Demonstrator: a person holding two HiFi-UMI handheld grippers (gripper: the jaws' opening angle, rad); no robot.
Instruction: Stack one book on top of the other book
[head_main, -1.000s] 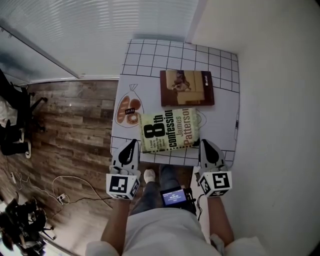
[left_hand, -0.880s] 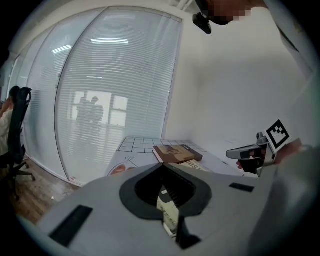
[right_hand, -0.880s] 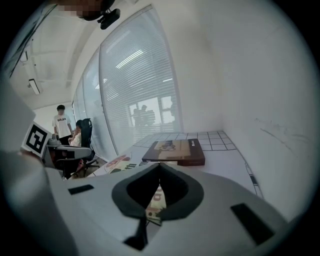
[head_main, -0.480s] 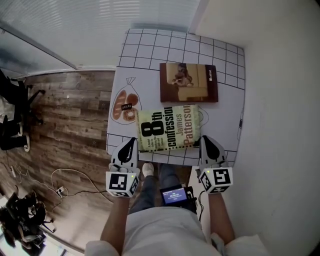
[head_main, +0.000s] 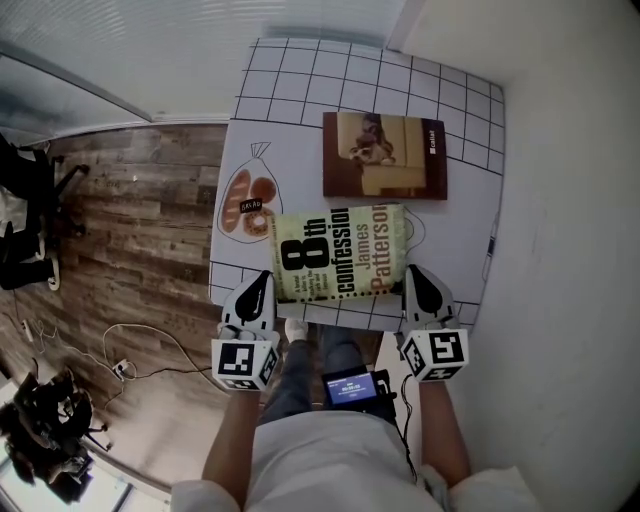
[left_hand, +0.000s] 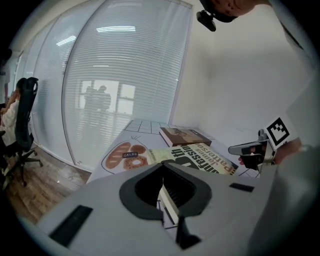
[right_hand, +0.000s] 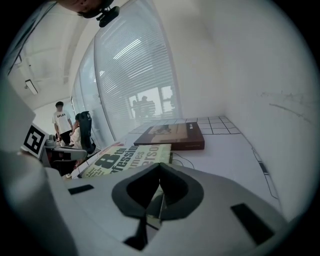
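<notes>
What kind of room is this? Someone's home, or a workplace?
Probably an office or lab rather than a home. There is a glass wall with blinds, a black office chair on a wood-look floor, and a small white table with a green book and a brown book.

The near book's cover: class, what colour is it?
The thick paperback book is pale green with black lettering; the head view shows it best.

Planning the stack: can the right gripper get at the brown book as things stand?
Probably yes: the right gripper sits beside the green book, and bare table leads past it to the brown book; its shut jaws must open.
</notes>
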